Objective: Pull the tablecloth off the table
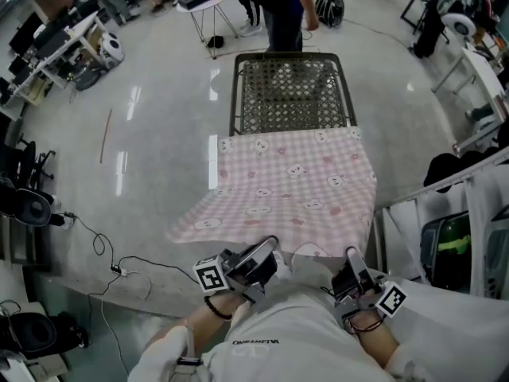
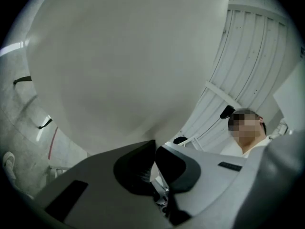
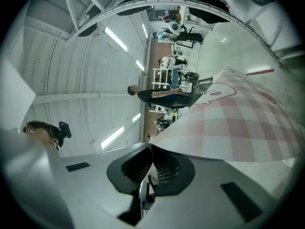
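pinching tablecloth (image 1: 294, 183): left tool (image 1: 269, 251), right tool (image 1: 351, 256)

Metal mesh table (image 1: 290, 86) — pink checked tablecloth (image 1: 294, 189) draped over its near part

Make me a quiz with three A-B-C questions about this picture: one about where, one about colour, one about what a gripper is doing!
1. Which end of the table is bare? A far end B near end C neither
2. What colour are the tablecloth squares? A blue B pink C green
3. The right gripper is: A open B shut on the tablecloth C holding a cup
Answers: A, metal mesh shows beyond the cloth; B, pink and white checks; B, cloth edge pinched in it.
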Motion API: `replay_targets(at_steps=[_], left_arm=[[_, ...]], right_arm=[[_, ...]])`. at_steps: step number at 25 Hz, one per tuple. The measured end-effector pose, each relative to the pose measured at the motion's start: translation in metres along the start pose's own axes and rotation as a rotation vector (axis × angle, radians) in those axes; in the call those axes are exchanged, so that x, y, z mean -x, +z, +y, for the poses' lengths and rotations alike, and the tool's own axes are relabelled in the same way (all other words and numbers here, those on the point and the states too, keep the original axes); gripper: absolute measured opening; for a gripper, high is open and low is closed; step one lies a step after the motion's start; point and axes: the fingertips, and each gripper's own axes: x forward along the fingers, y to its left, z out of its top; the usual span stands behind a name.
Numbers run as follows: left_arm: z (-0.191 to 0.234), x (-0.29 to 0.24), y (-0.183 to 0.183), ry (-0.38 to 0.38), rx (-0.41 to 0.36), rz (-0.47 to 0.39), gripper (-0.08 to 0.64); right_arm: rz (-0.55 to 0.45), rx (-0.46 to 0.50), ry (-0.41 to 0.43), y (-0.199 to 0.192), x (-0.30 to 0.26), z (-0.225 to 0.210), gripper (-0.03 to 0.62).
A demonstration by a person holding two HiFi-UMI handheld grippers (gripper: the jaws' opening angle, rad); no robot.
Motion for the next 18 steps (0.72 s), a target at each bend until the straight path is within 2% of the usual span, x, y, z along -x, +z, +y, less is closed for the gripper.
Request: replay_targets(at_steps=[4,9,18], left_arm=[[-0.022,-0.009,0.004,-0.038,-0.005,-0.003,0.003],[-0.047,-0.020,0.010,-0.080,-0.048,0.020,0.003],[-0.051,-0.033,0.013,-0.102,-0.051,0.045,0.003]], right_arm=[[-0.016,-0.018,0.048,0.006,-0.003,0.024,0.011],[-0.016,-0.020,0.090,0.009,-0.006,0.046,0.011],[-0.032,0.006,0.116,0.019,-0.010,0.055,0.011]])
